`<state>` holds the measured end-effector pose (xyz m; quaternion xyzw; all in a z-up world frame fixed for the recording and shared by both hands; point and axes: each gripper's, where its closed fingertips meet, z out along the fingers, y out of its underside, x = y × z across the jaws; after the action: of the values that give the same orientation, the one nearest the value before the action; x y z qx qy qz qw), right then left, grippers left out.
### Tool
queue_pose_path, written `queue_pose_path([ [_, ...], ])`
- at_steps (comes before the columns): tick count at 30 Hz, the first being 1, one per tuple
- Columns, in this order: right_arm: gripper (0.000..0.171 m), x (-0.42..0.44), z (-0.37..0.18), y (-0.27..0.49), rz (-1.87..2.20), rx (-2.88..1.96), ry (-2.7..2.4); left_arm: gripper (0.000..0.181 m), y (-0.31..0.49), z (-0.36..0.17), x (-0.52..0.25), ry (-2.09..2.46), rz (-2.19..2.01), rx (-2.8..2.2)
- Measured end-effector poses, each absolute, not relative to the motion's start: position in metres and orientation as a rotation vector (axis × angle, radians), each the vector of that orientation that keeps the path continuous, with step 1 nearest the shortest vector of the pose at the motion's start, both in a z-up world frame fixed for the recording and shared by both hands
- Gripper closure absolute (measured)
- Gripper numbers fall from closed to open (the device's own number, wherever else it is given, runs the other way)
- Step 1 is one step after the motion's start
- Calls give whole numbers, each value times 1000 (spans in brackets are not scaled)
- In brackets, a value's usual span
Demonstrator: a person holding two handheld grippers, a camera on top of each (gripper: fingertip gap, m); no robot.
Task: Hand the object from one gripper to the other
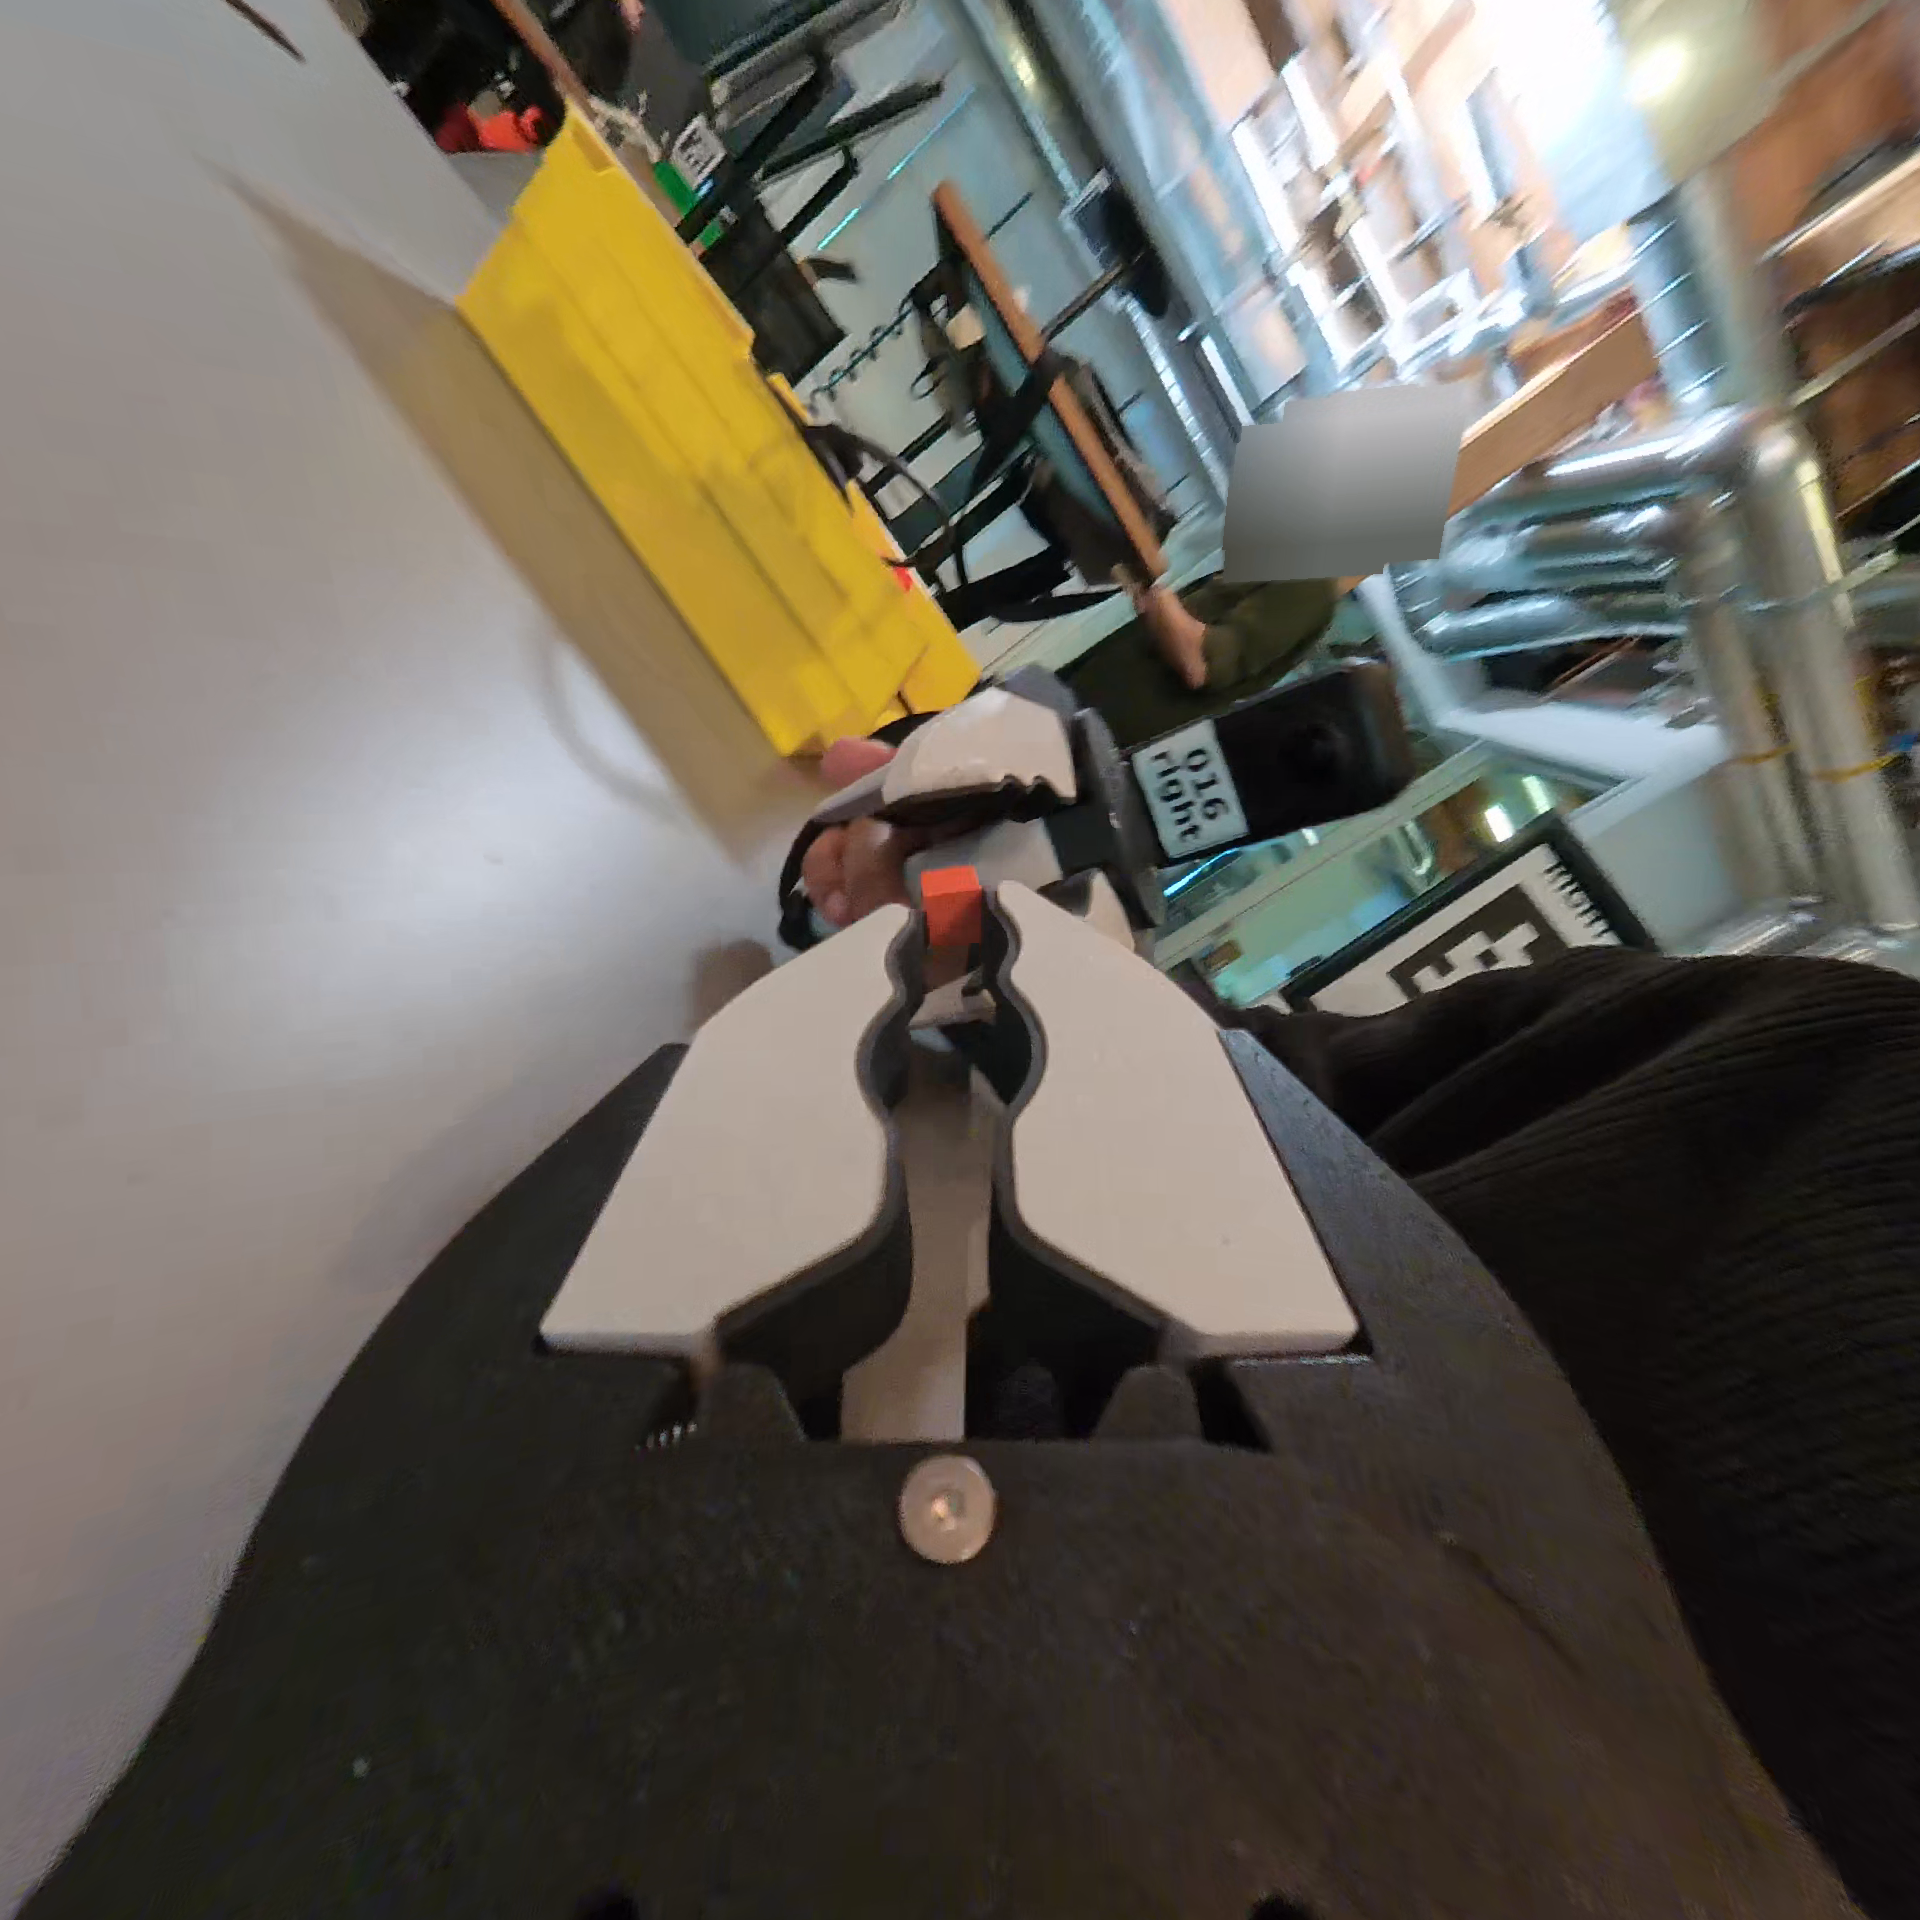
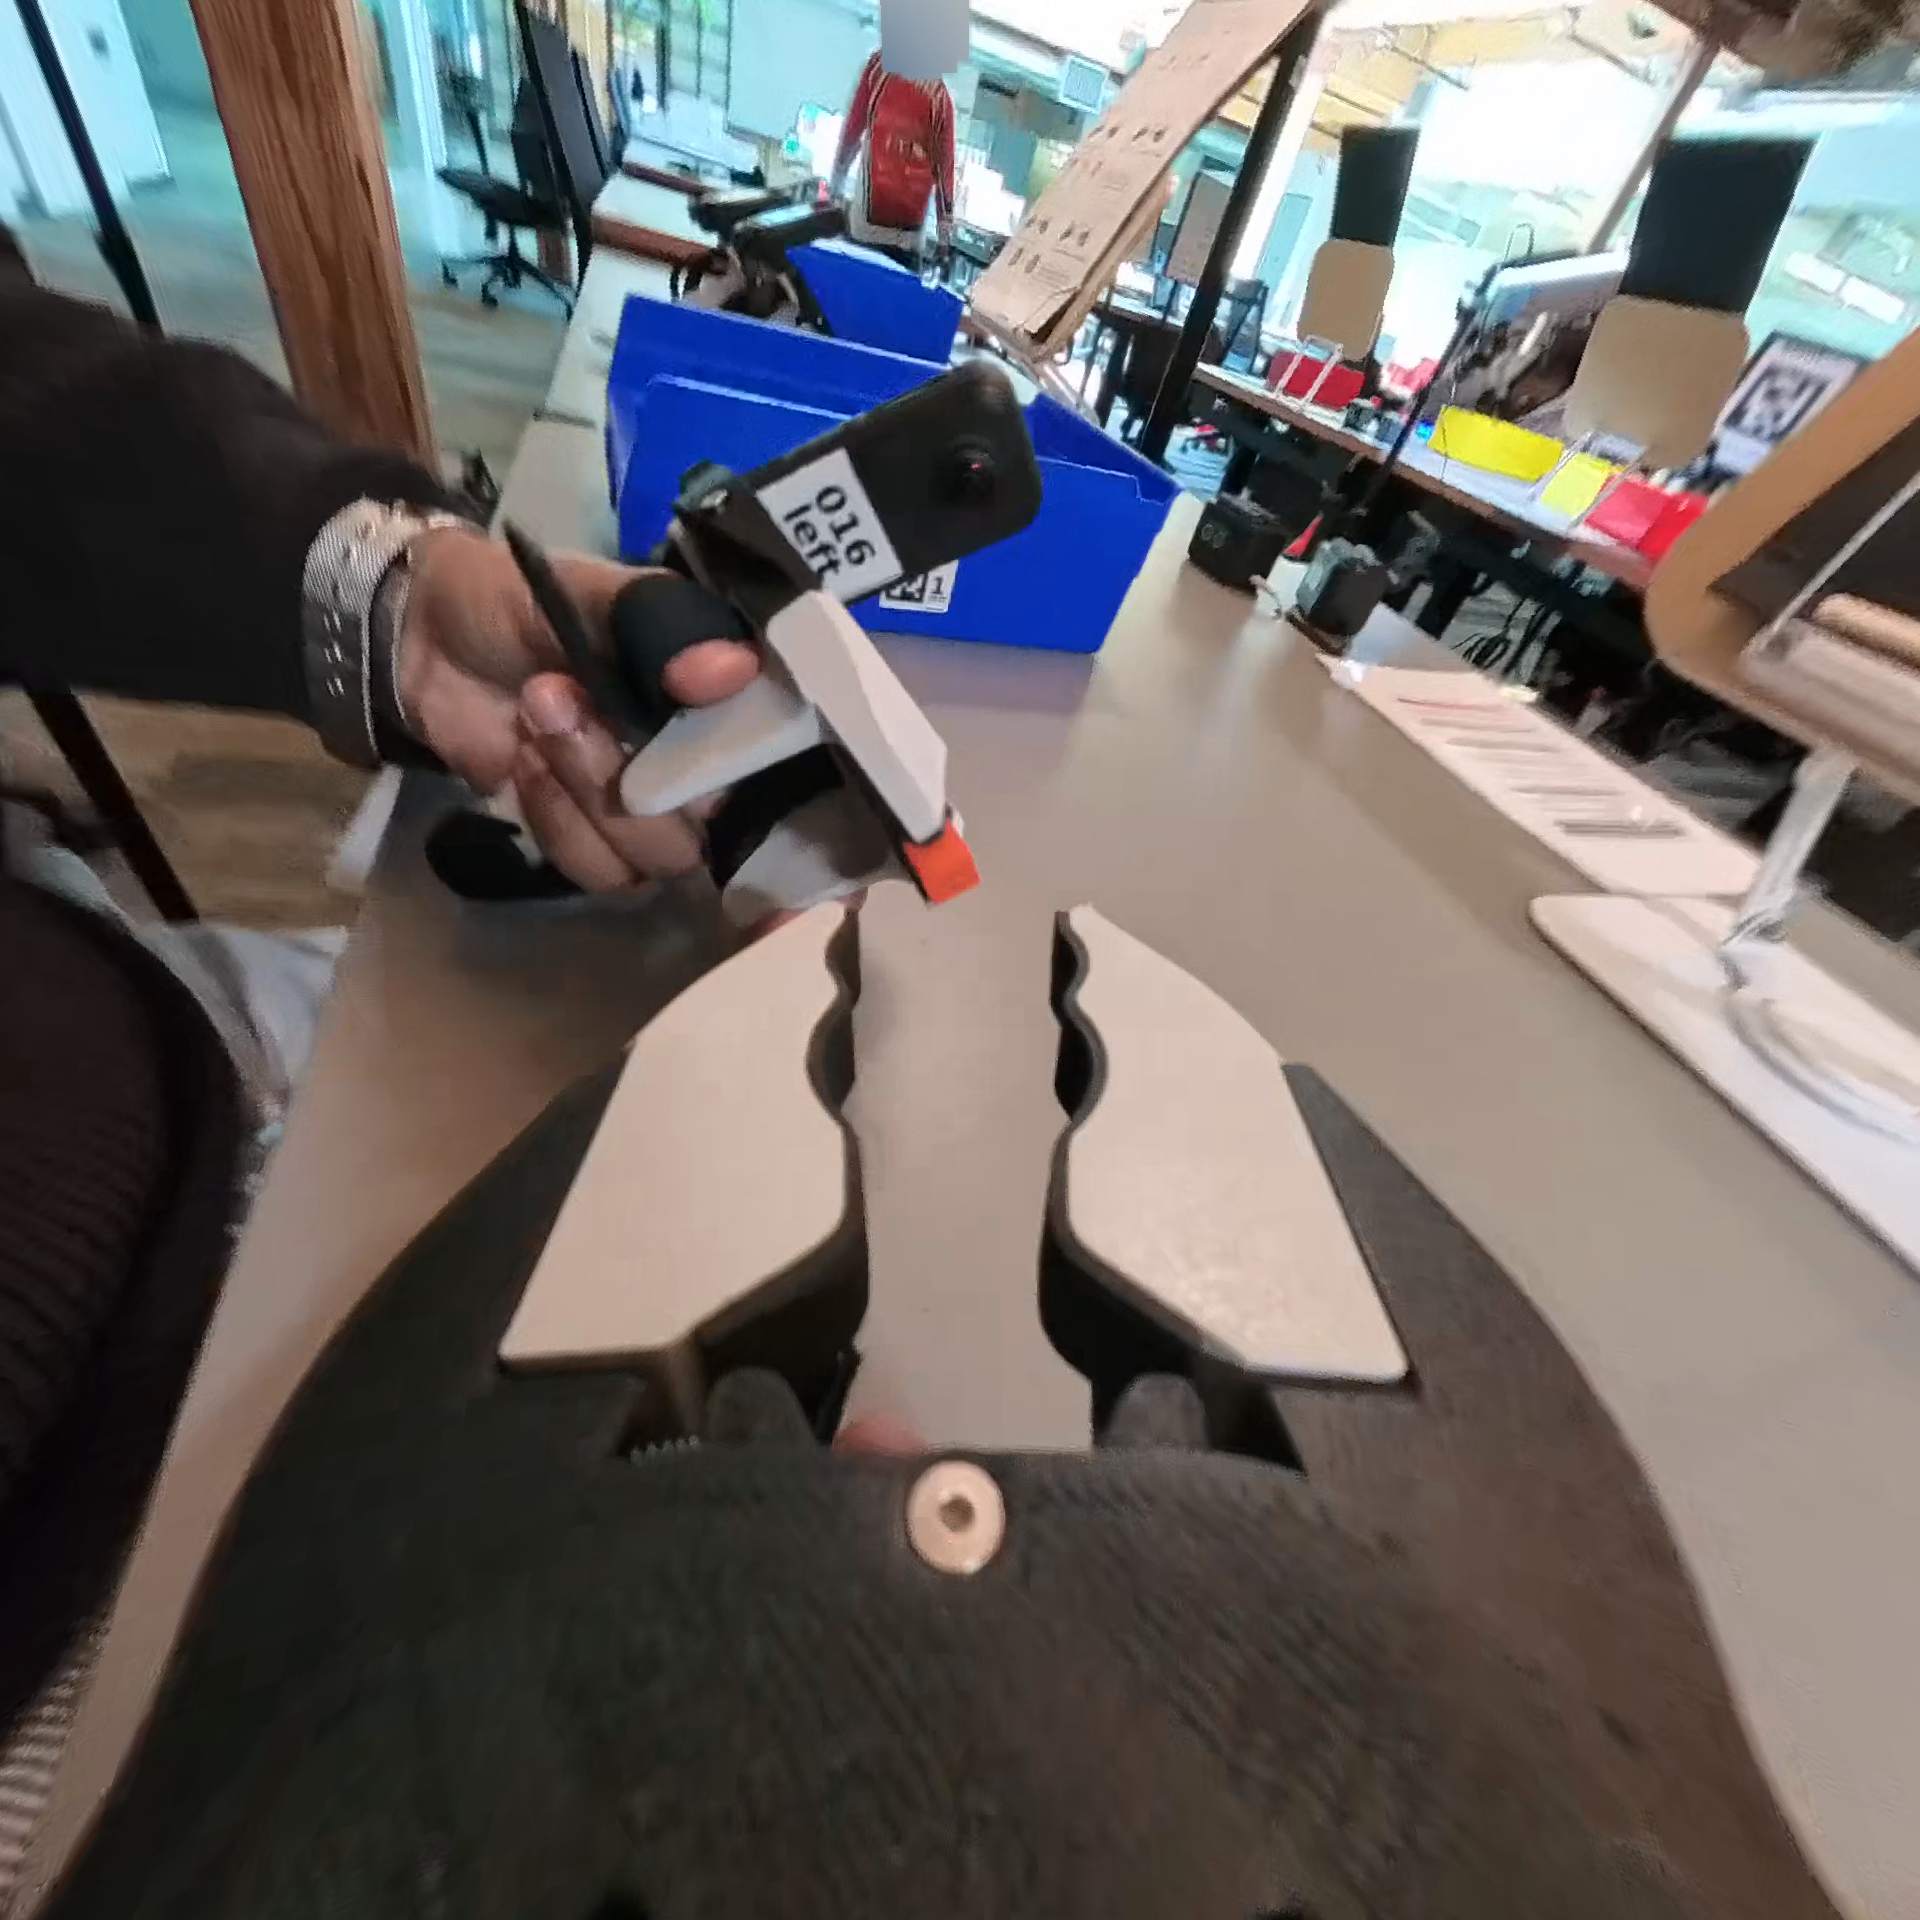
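A small orange block (image 1: 951,920) is pinched between the tips of my left gripper (image 1: 956,902), which is shut on it above the pale table (image 1: 260,727). In the right wrist view the left gripper (image 2: 914,842) comes in from the left in a person's hand, with the orange block (image 2: 940,868) at its tip. My right gripper (image 2: 961,930) is open and empty, and the block sits just beyond its fingertips, slightly left of the gap. The right gripper (image 1: 935,831) also shows in the left wrist view, close behind the block.
A blue bin (image 2: 935,499) stands on the grey table (image 2: 1247,883) behind the left gripper. A white stand base (image 2: 1662,966) and a paper sheet (image 2: 1507,758) lie at the right. A yellow bin (image 1: 675,416) stands at the table's far side. A dark sleeve (image 1: 1610,1195) is at the right.
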<state>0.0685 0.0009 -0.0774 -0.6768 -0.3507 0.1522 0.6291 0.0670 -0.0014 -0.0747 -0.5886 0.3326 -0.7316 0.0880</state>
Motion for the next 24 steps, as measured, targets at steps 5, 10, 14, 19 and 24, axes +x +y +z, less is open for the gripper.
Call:
queue_pose_path([
  [5, 151, 73, -65, -2, 694, -1601, -577, 171, -4, -66, 65, 1048, -2165, -1639],
  [10, 153, 76, -49, -7, 1115, -1563, -348, 171, -11, -59, 63, 1128, -2115, -1536],
  [14, 152, 72, -47, -9, 1257, -1550, -294, 171, -16, -58, 63, 1172, -2087, -1505],
  [19, 152, 60, -52, -13, 1249, -1586, -363, 171, -20, -59, 63, 1209, -2061, -1490],
  [24, 161, 58, -55, -14, 1249, -1598, -380, 171, -24, -61, 64, 1241, -2041, -1489],
])
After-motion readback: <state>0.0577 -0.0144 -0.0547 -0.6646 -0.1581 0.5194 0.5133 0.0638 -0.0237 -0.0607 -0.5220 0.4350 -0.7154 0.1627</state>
